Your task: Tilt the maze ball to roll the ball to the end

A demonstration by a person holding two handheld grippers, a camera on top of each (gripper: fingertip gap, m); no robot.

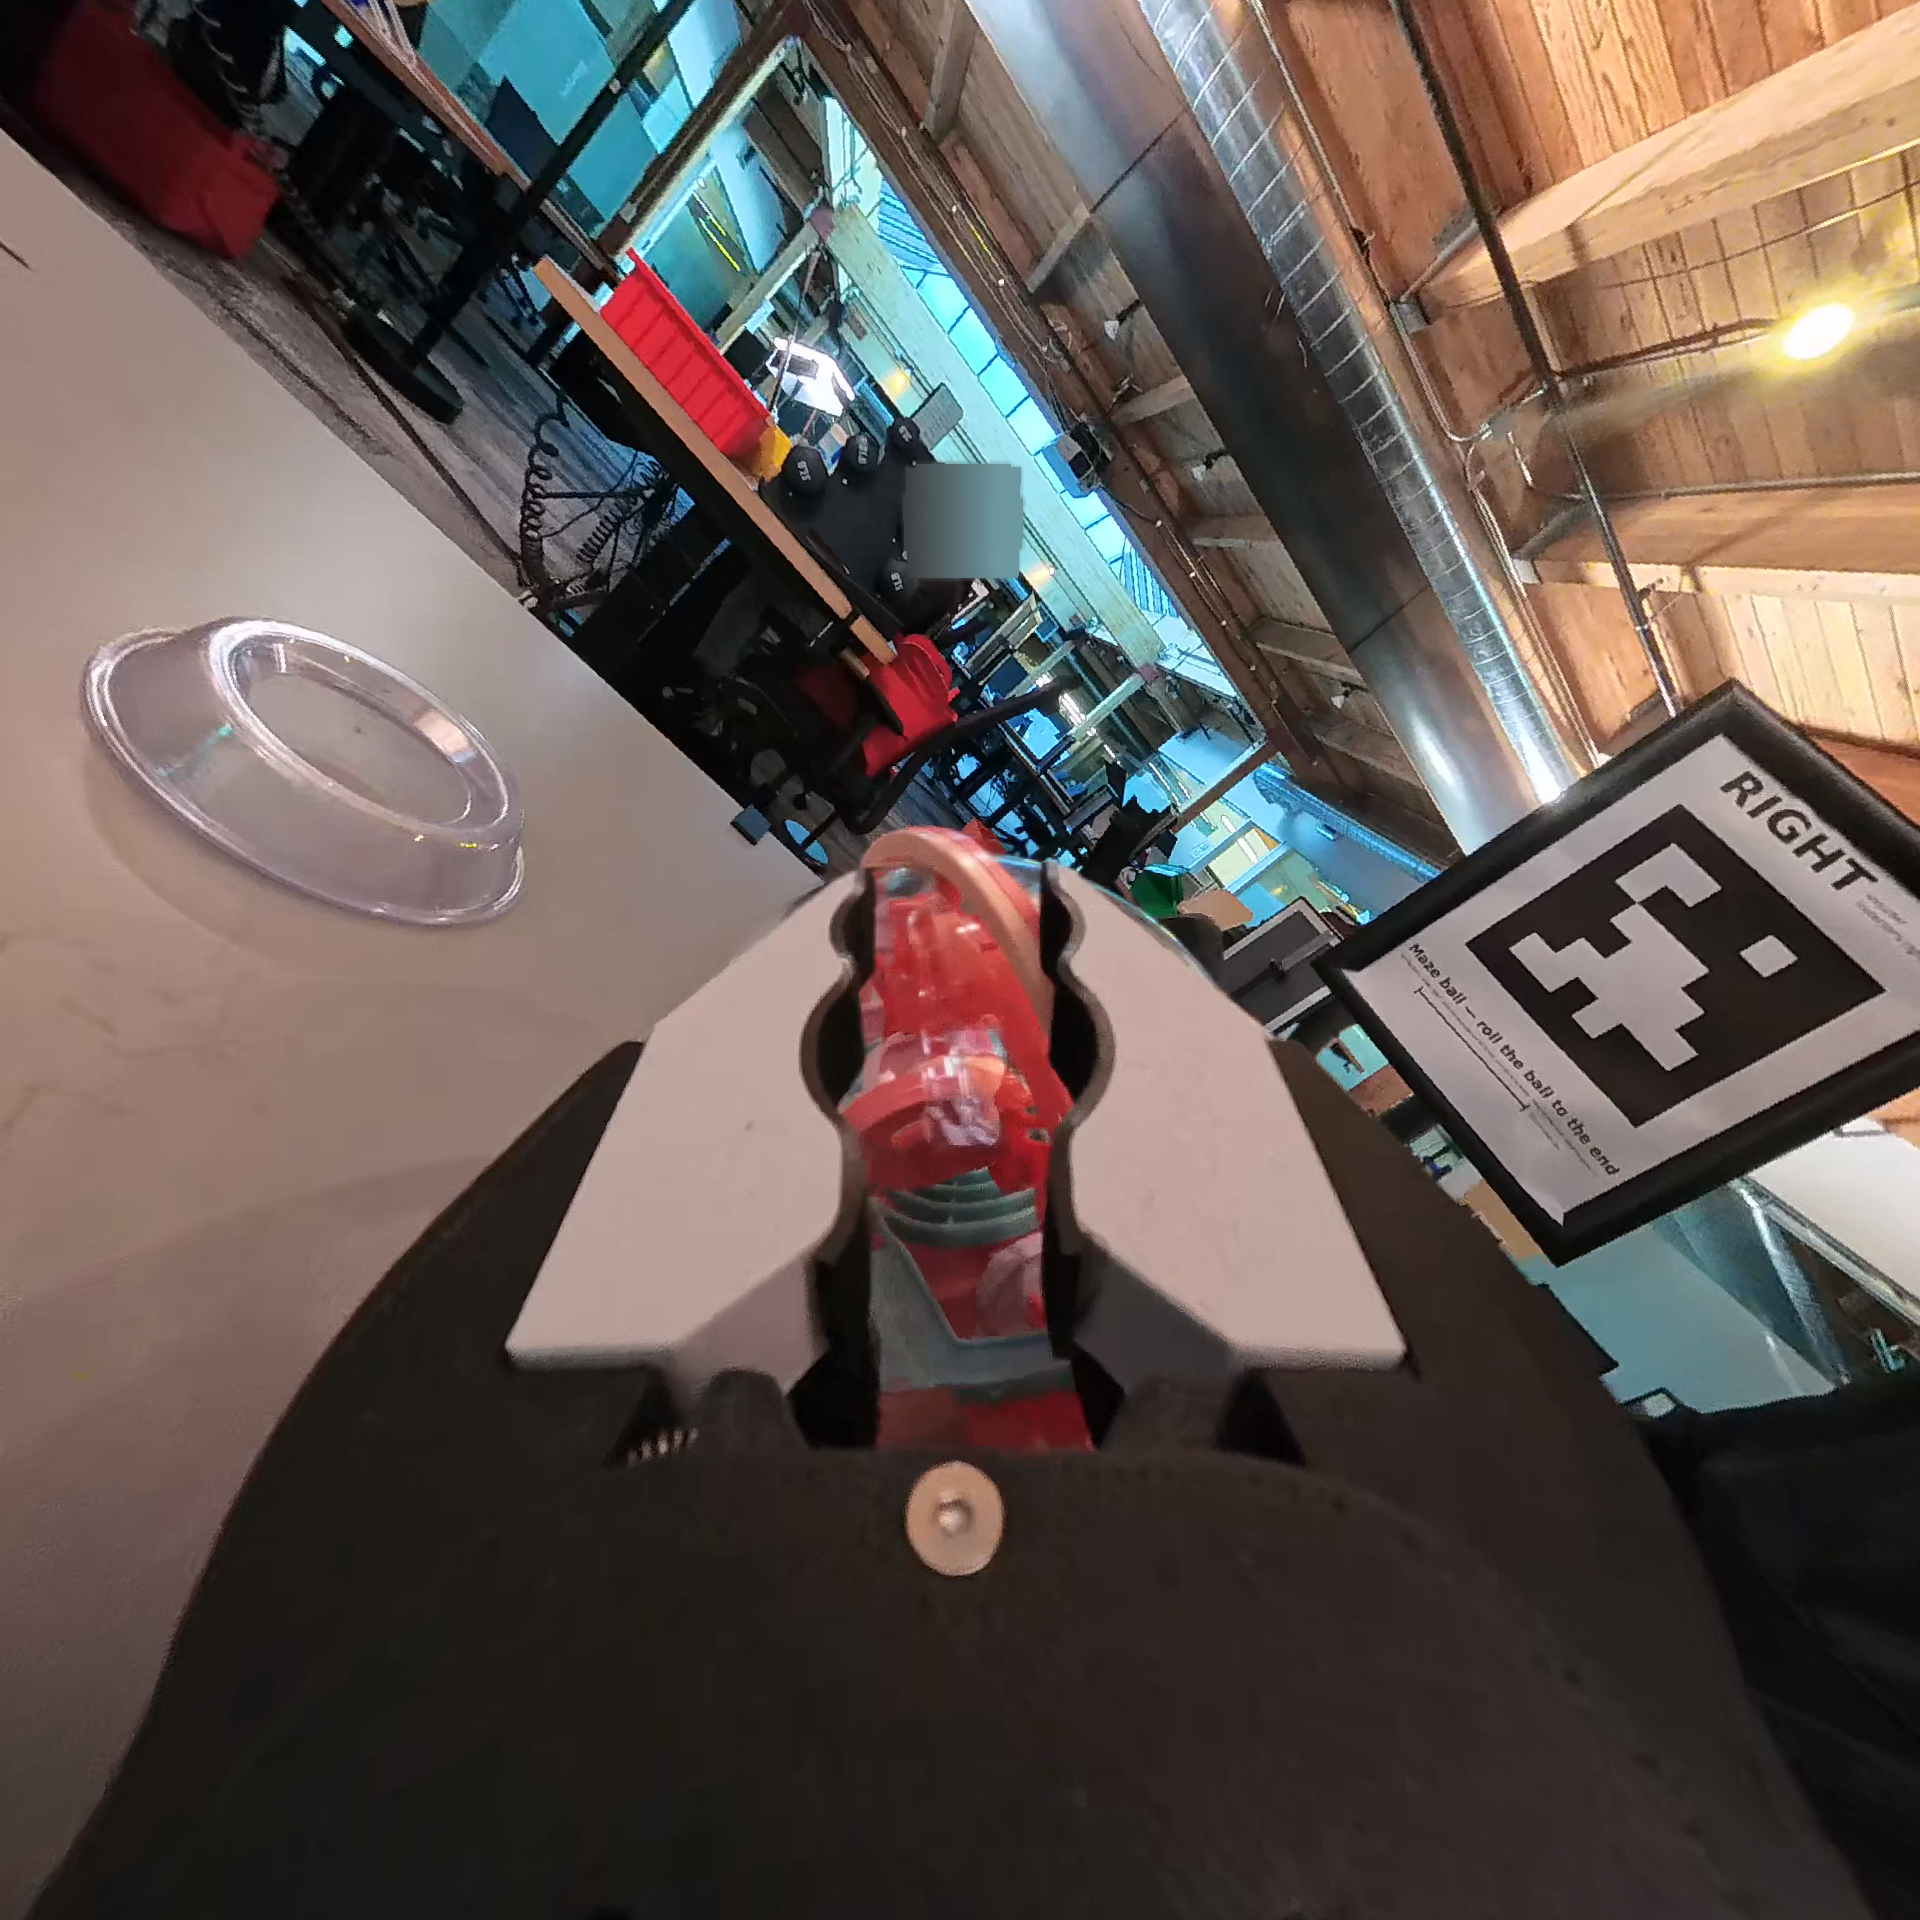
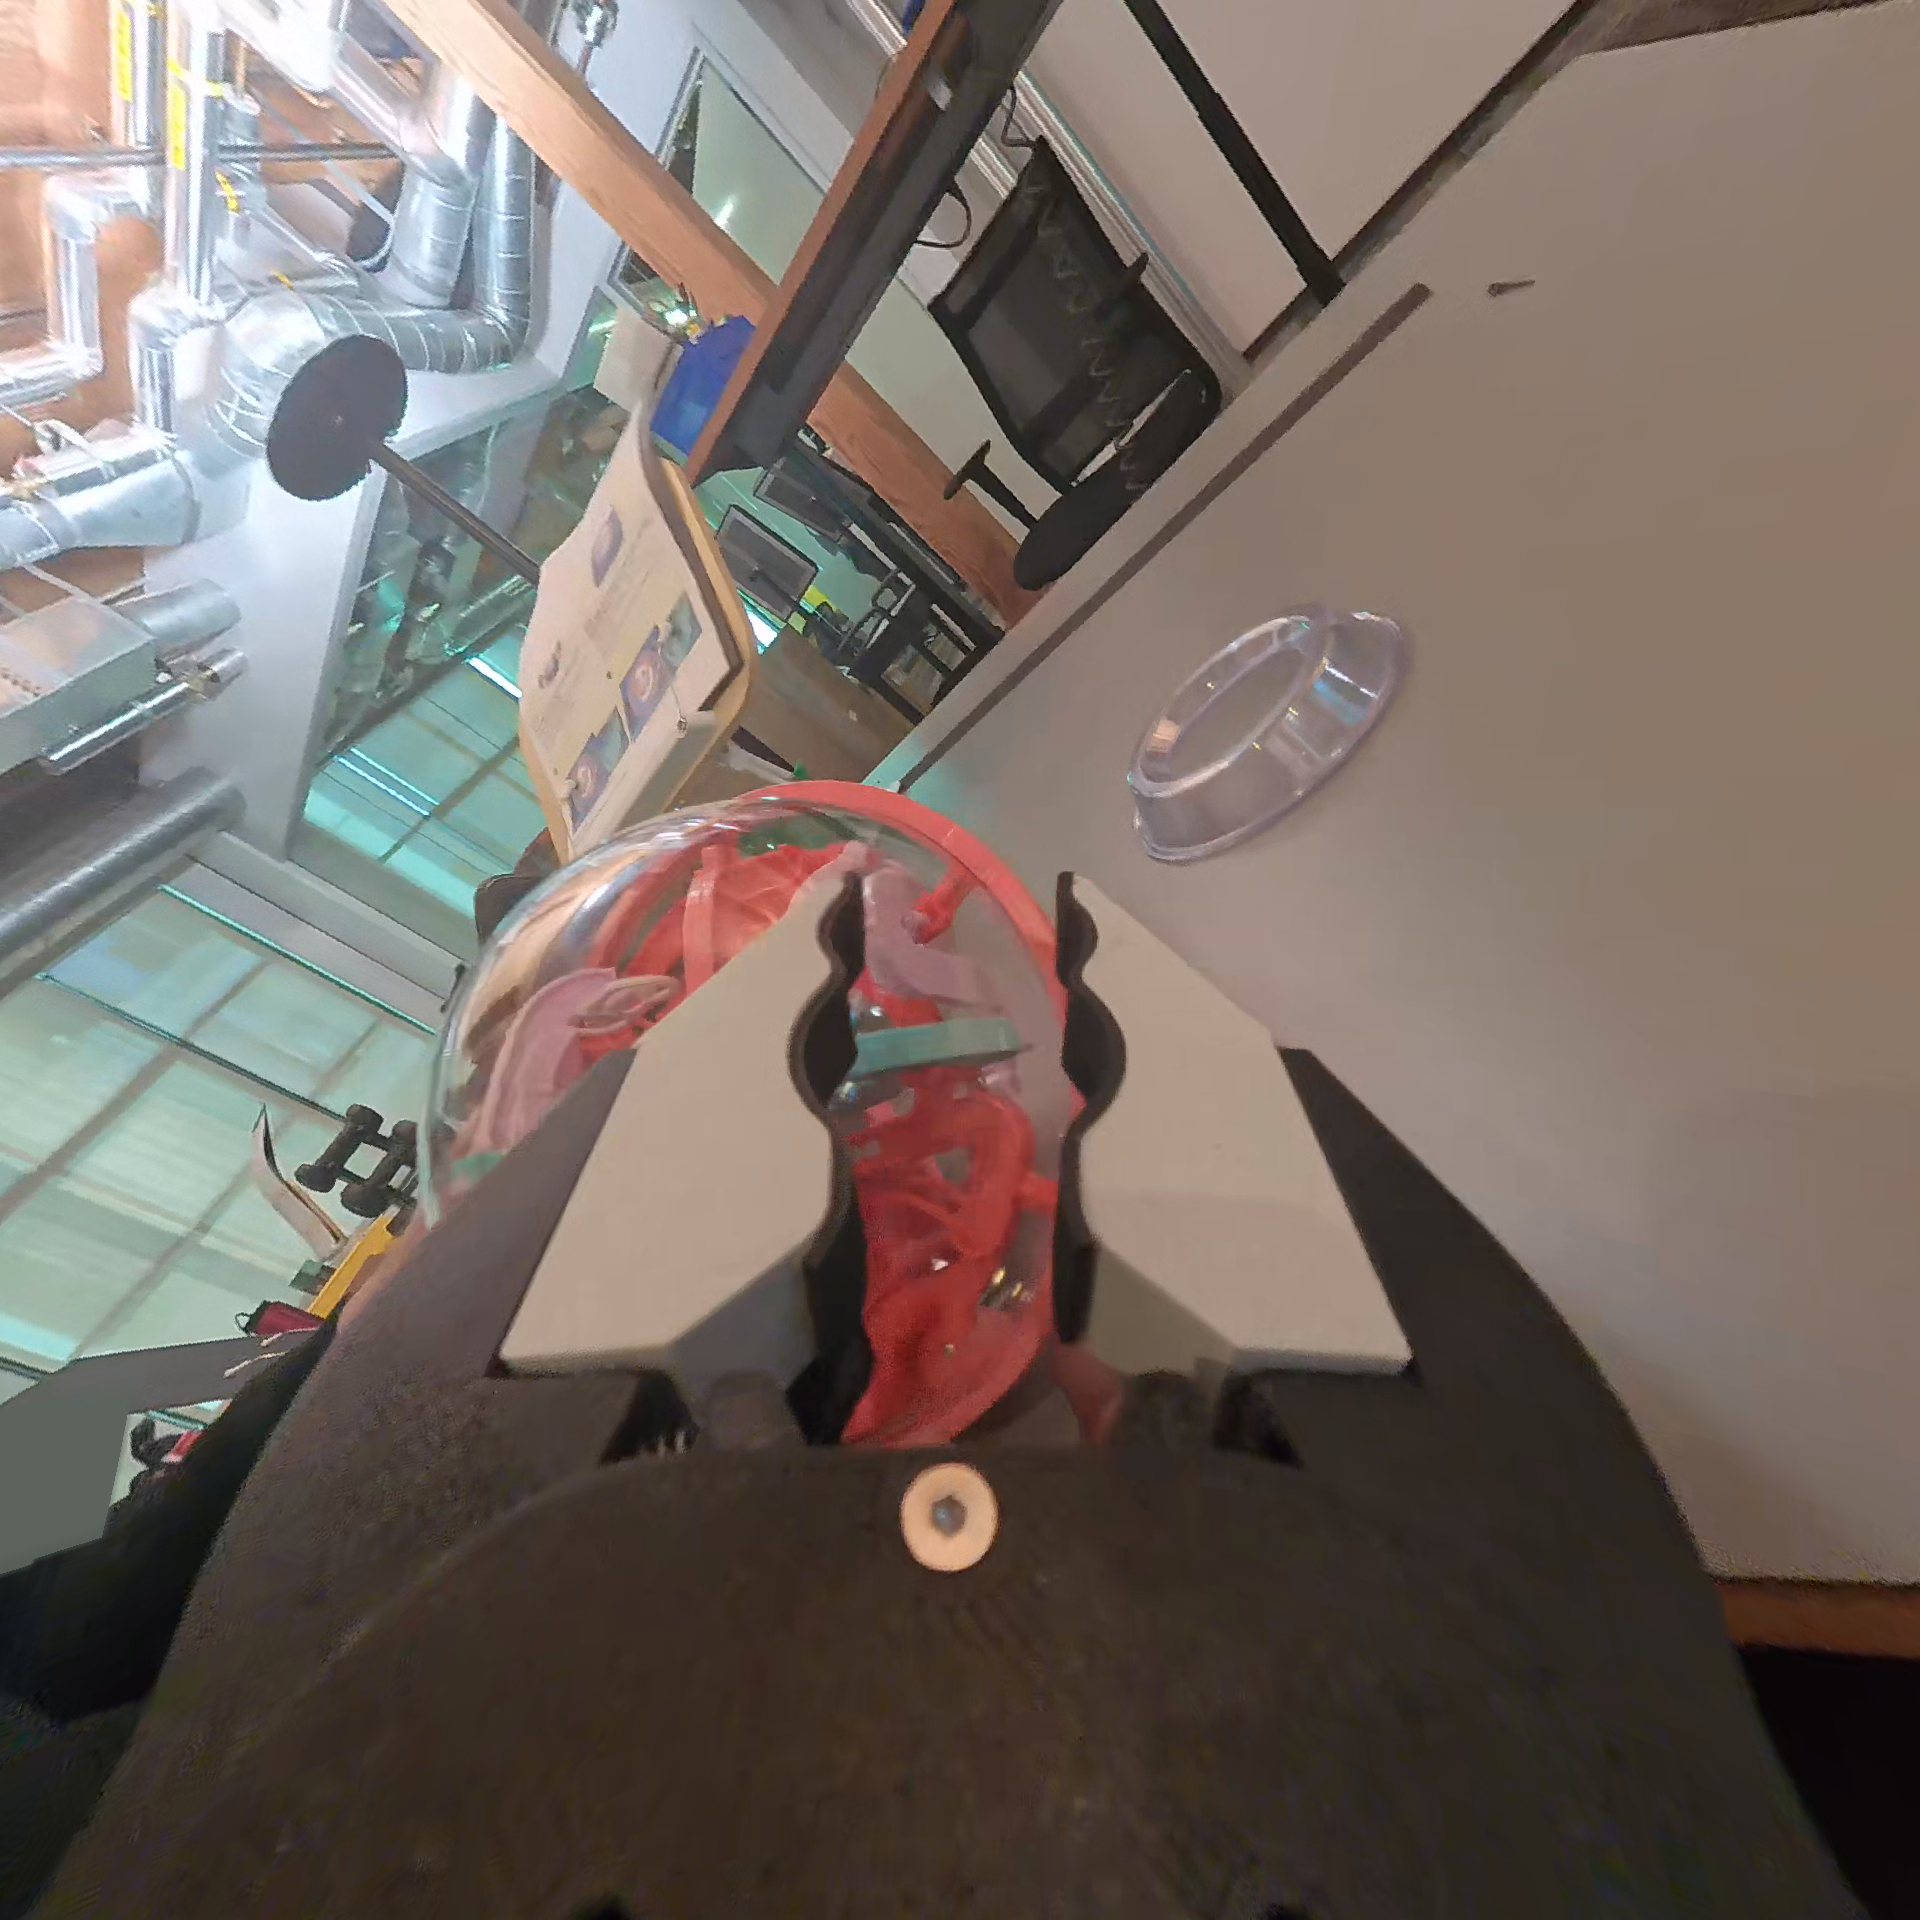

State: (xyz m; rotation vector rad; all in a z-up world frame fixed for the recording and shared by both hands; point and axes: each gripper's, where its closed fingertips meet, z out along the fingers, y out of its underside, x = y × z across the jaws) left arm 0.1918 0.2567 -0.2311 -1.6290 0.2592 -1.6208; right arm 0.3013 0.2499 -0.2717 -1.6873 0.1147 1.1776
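Observation:
The maze ball (image 2: 623, 987) is a clear sphere with red, pink and teal tracks inside and a red band around its middle. It is held in the air beside the white table (image 2: 1558, 1039), away from its stand. My right gripper (image 2: 961, 894) is shut on it, its fingers clamped over the red band. My left gripper (image 1: 954, 883) is also shut on the maze ball (image 1: 956, 1122), which fills the gap between its grey fingers. Both views are strongly tilted. I cannot make out the small rolling ball inside.
The clear round plastic stand (image 1: 301, 769) sits empty on the white table (image 1: 208, 1143); it also shows in the right wrist view (image 2: 1273, 727). A black-framed sign with a square marker (image 1: 1652, 966) stands to the right. Desks, a chair and red bins lie beyond the table edge.

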